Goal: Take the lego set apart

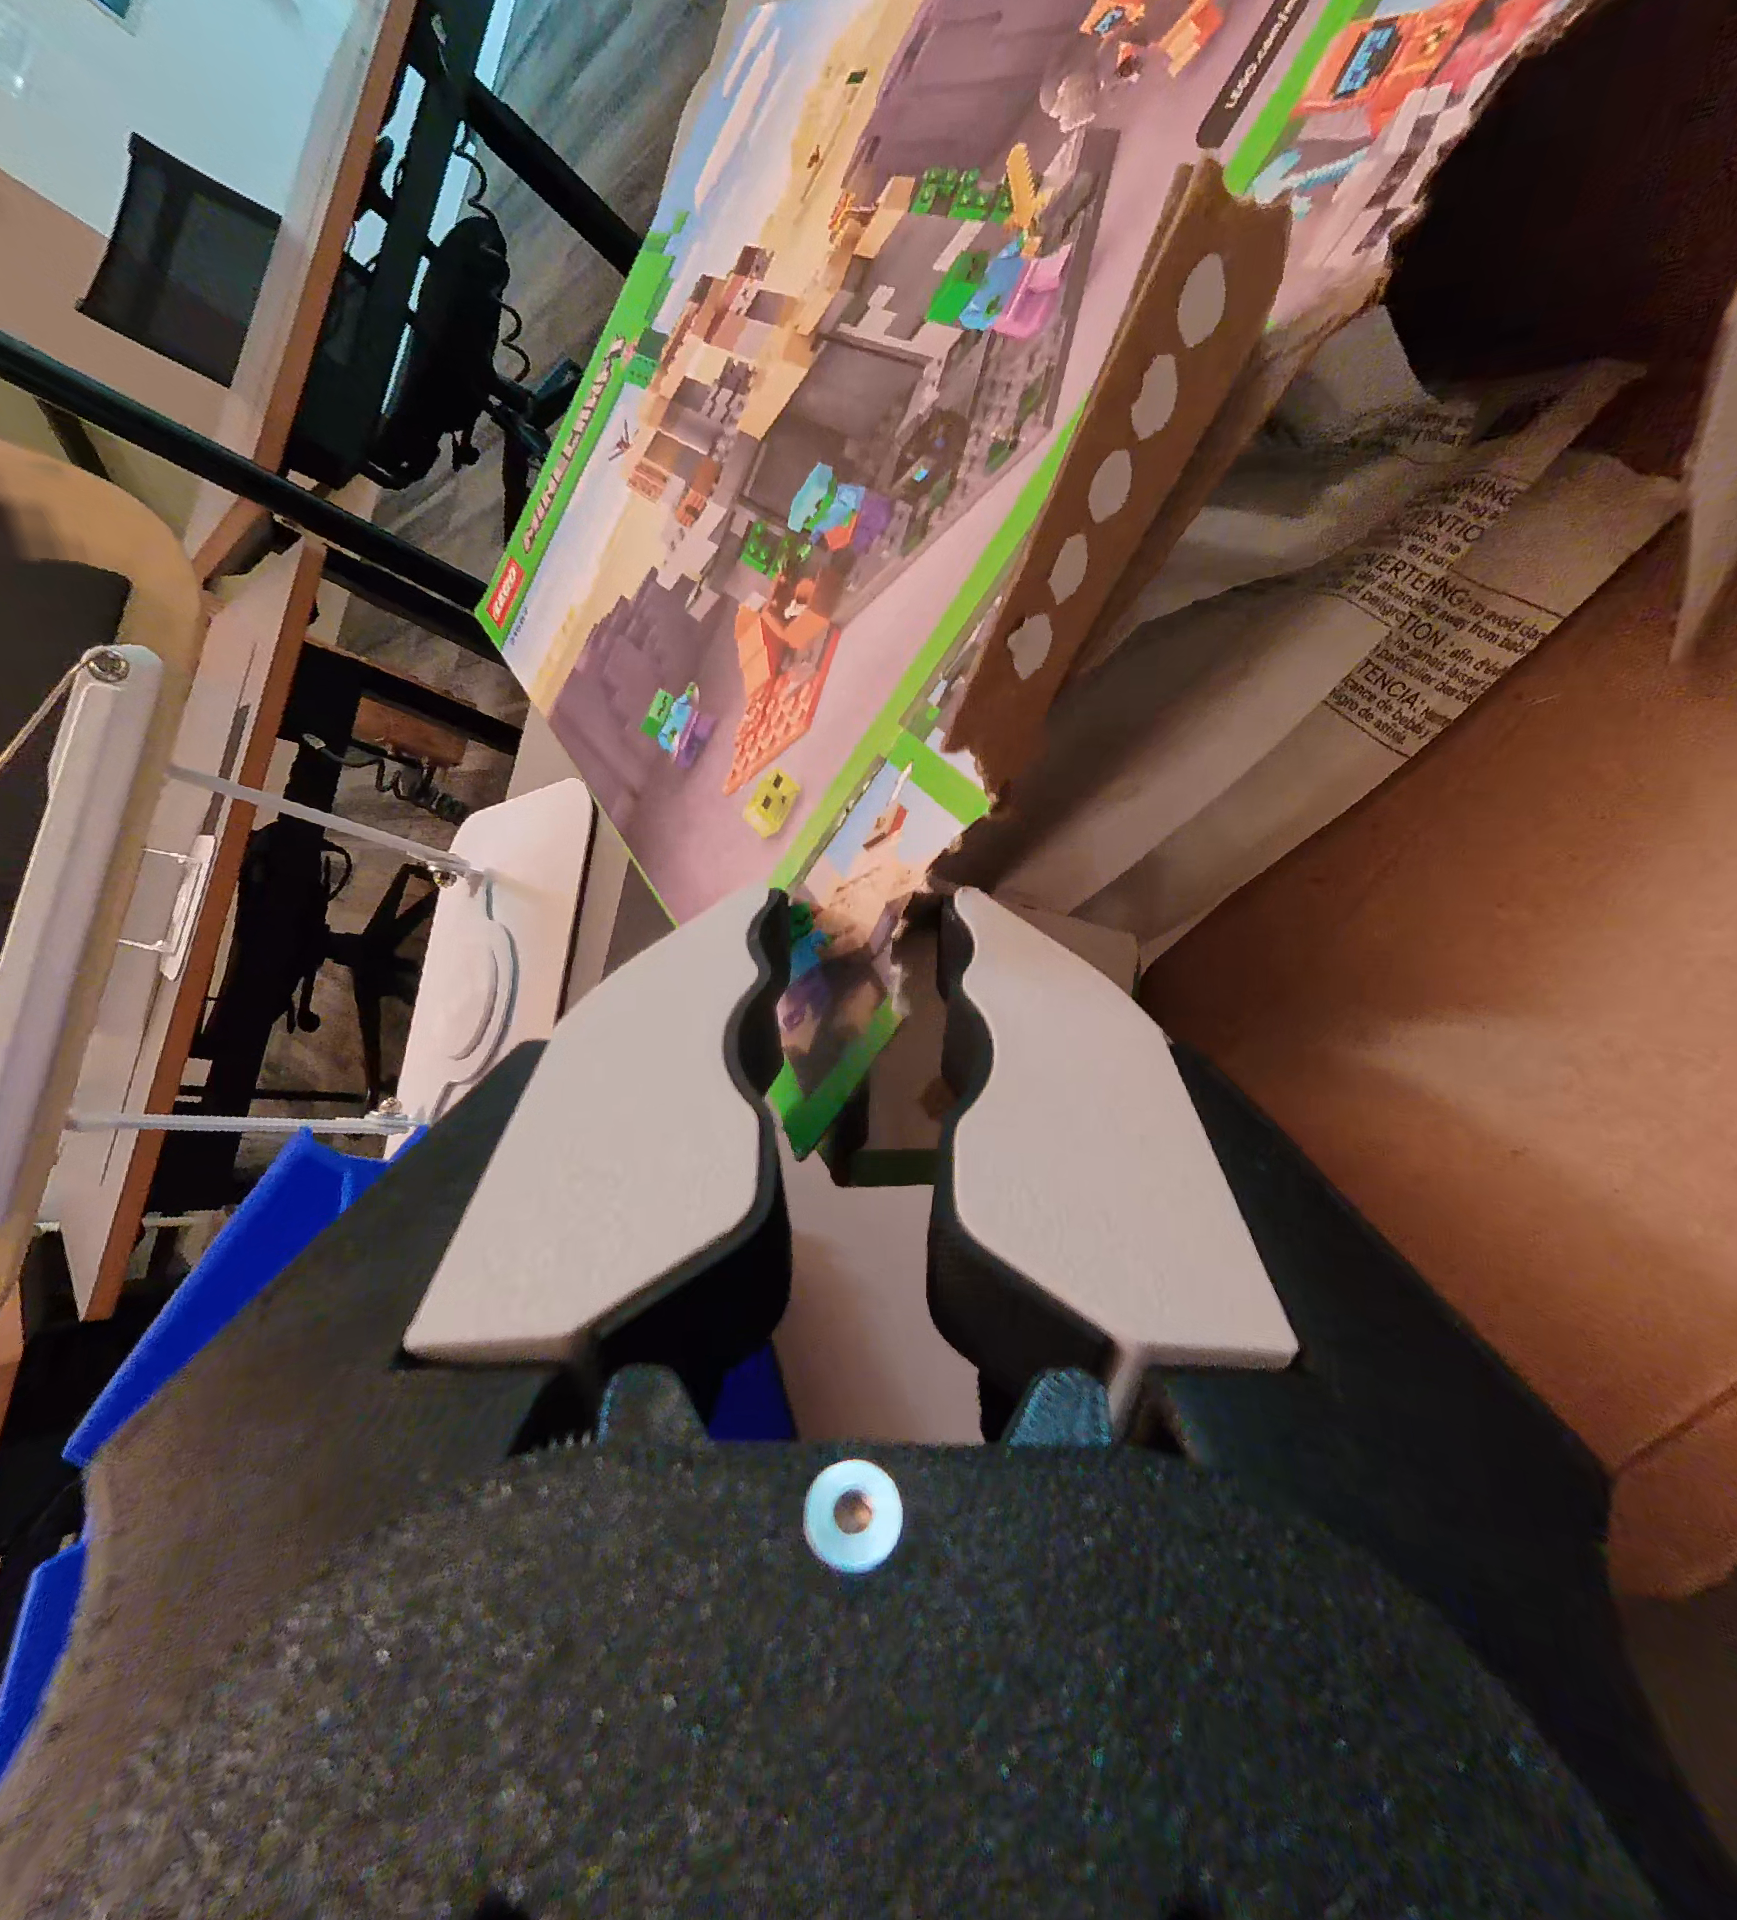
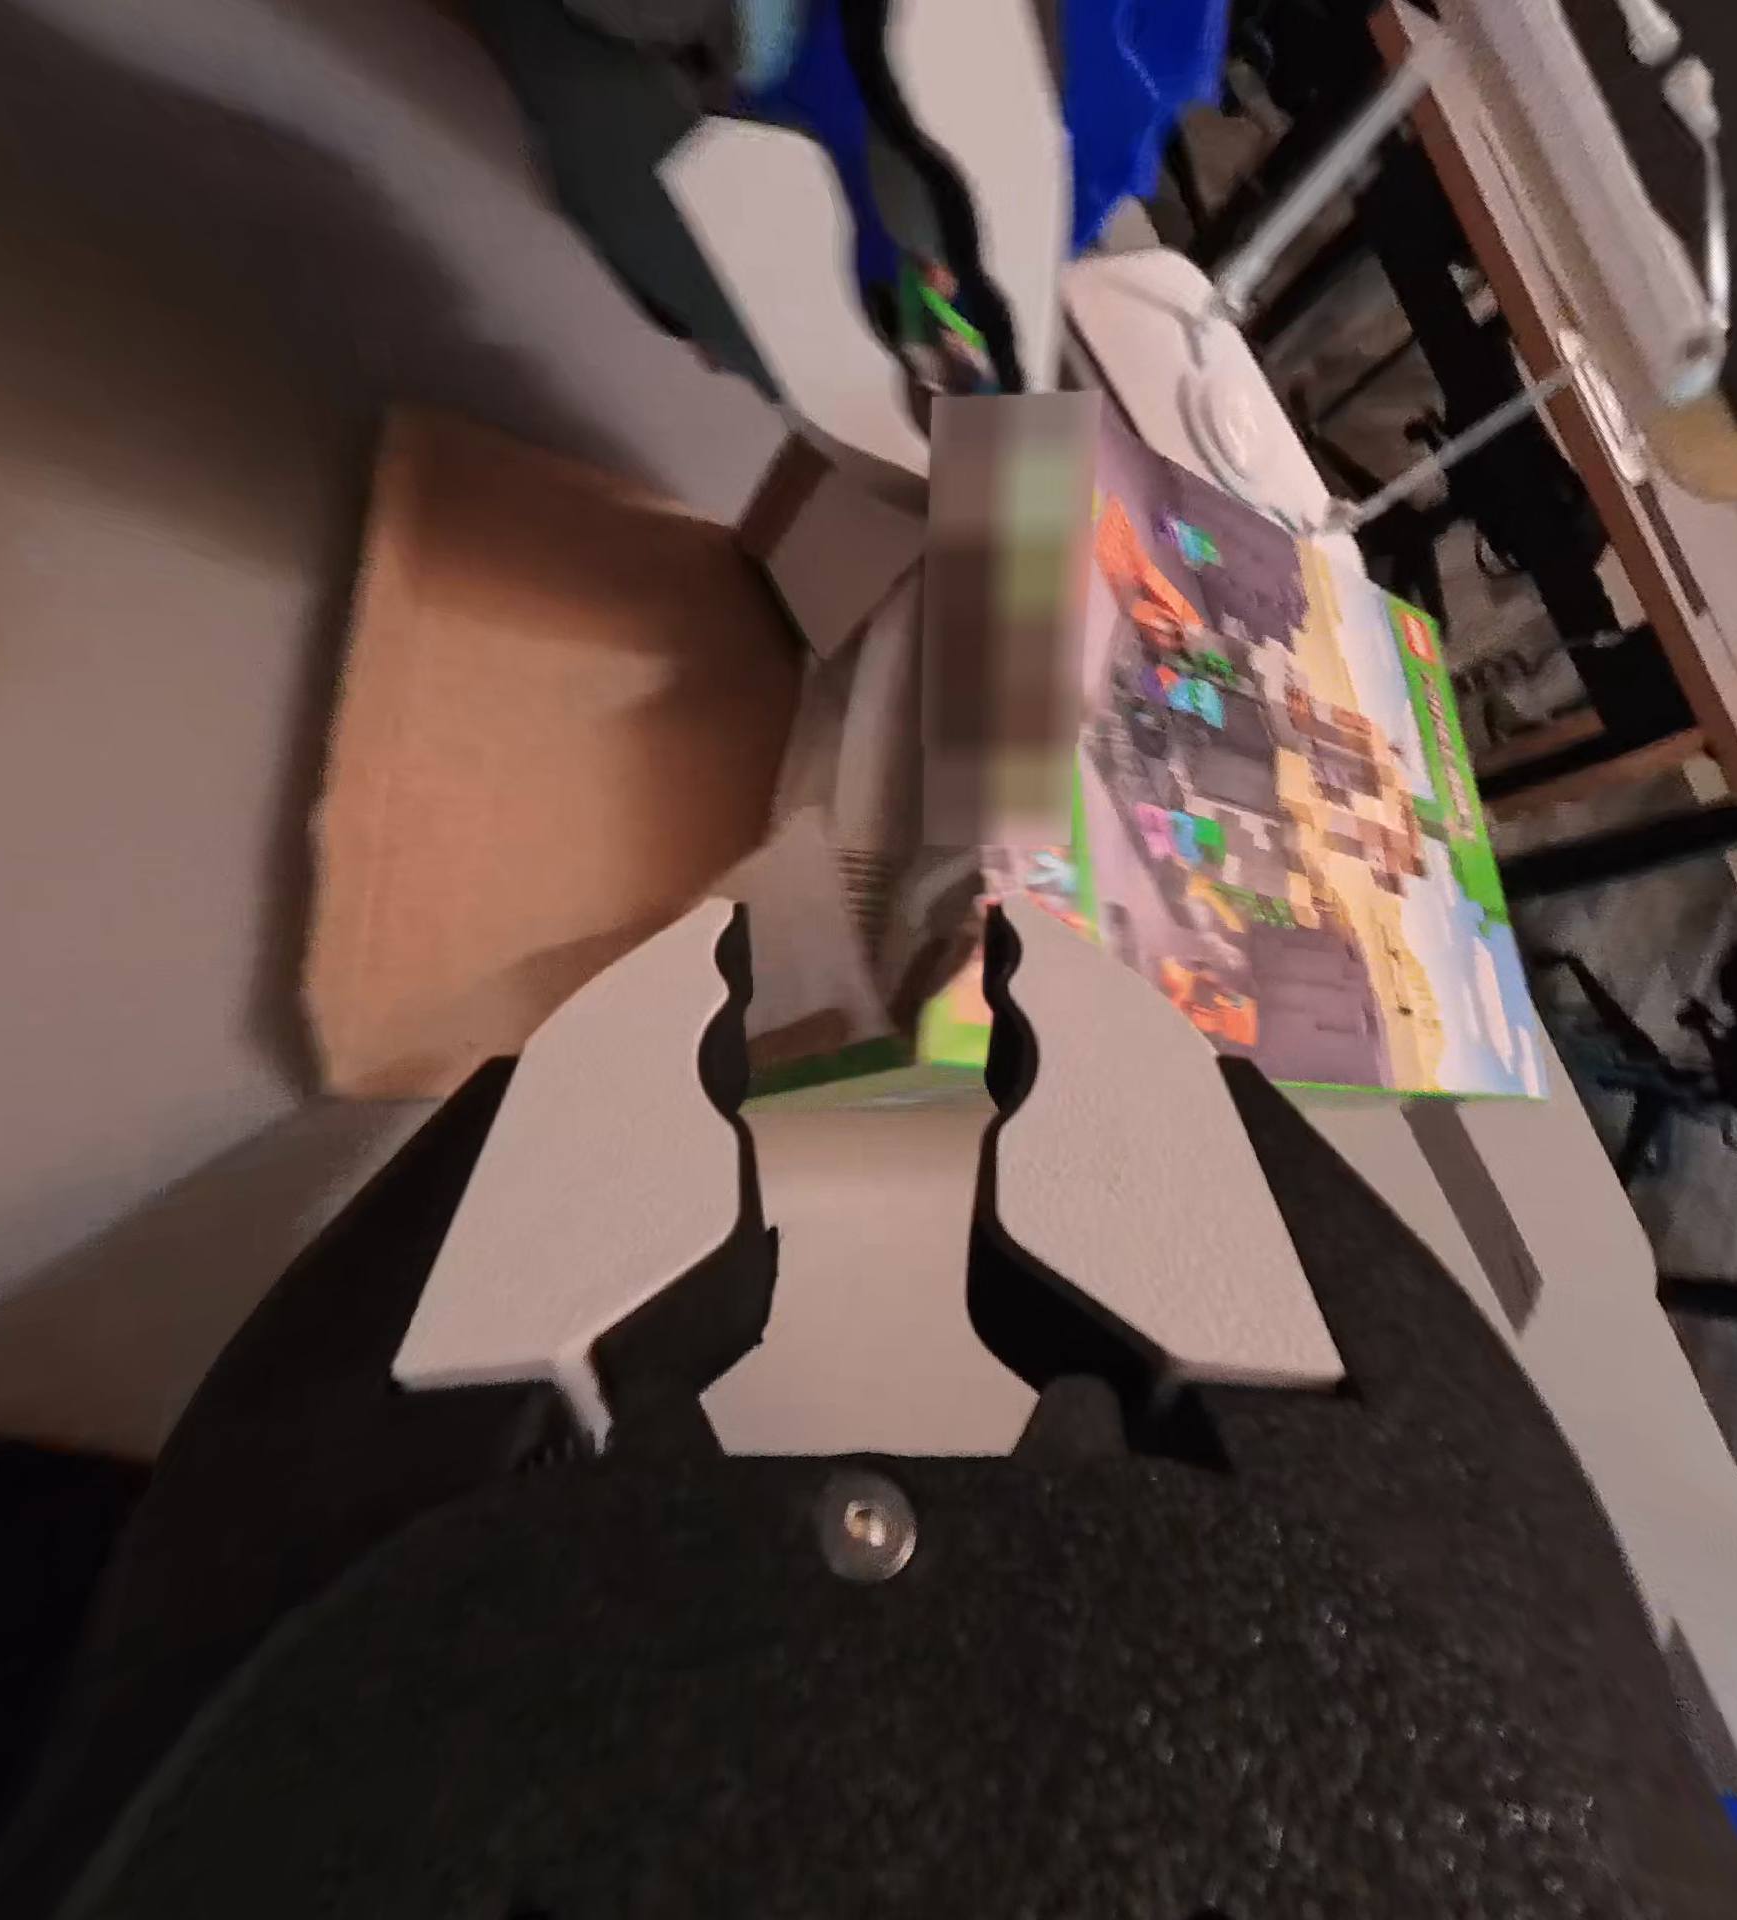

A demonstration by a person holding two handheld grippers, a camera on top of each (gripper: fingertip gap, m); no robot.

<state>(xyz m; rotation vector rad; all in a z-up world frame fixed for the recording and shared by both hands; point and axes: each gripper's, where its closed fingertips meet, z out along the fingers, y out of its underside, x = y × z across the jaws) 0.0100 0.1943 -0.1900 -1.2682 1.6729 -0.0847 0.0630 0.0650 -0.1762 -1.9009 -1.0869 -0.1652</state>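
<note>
The white counter (image 2: 1103, 1174) carries the lego set box (image 1: 843, 447), which occupies the upper centre of the left wrist view. Its torn cardboard flap (image 1: 1134, 457) exposes a bag with printed warning text (image 1: 1415, 603). Wood-edged desks (image 1: 251, 499) and office chairs fill the room at left. Left tongs (image 1: 859, 935) grip the box's corner. Right tongs (image 2: 864, 935) stand narrowly parted at the box's near edge.

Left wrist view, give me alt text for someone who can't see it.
The left hand-held gripper has a corner of the torn-open lego box between its fingers. A printed plastic bag shows inside the brown interior.
</note>
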